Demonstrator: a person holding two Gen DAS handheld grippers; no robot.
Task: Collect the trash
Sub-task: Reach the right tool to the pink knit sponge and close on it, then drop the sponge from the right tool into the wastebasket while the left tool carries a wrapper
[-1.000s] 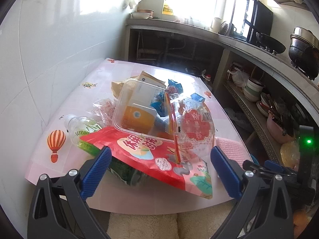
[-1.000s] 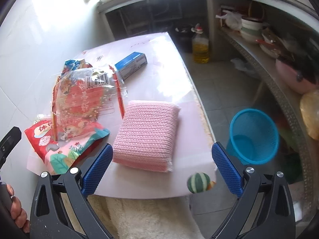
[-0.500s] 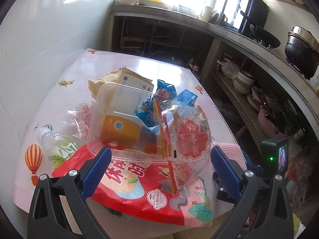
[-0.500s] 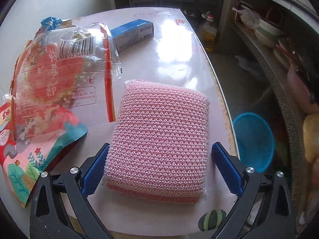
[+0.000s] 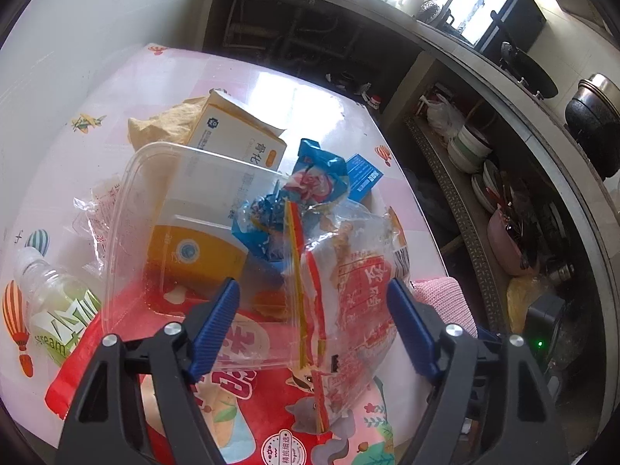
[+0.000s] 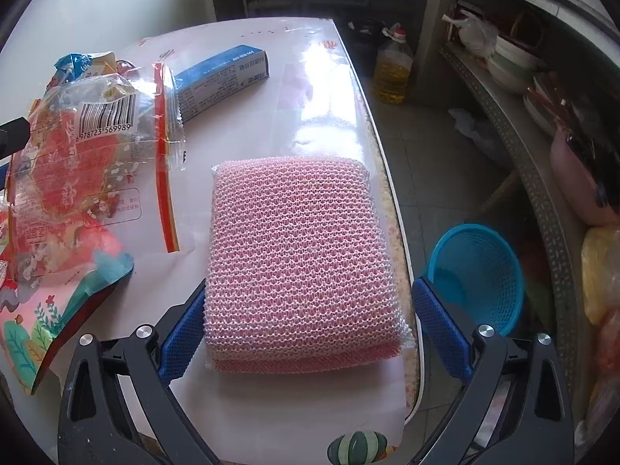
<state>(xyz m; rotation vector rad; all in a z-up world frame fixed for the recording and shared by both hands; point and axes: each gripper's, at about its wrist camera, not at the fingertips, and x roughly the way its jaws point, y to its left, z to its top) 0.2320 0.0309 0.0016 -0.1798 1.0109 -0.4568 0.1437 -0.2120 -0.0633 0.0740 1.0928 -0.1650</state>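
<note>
Left gripper (image 5: 312,323) has its jaws partly drawn in, just now closing around the clear wrapper (image 5: 348,283) on top of the trash pile, though the pads do not look pressed on it yet. That film is light, crinkly and slippery, so a pinch at its red seam would hold best. Right gripper (image 6: 308,327) stands wide, straddling the soft pink sponge (image 6: 298,259) on the table (image 6: 302,89), gripping nothing.

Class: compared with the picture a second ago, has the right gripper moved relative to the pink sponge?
Yes. The right gripper has closed in on the pink sponge, which now sits between its open jaws; the sponge kept its place by the table edge.
</note>
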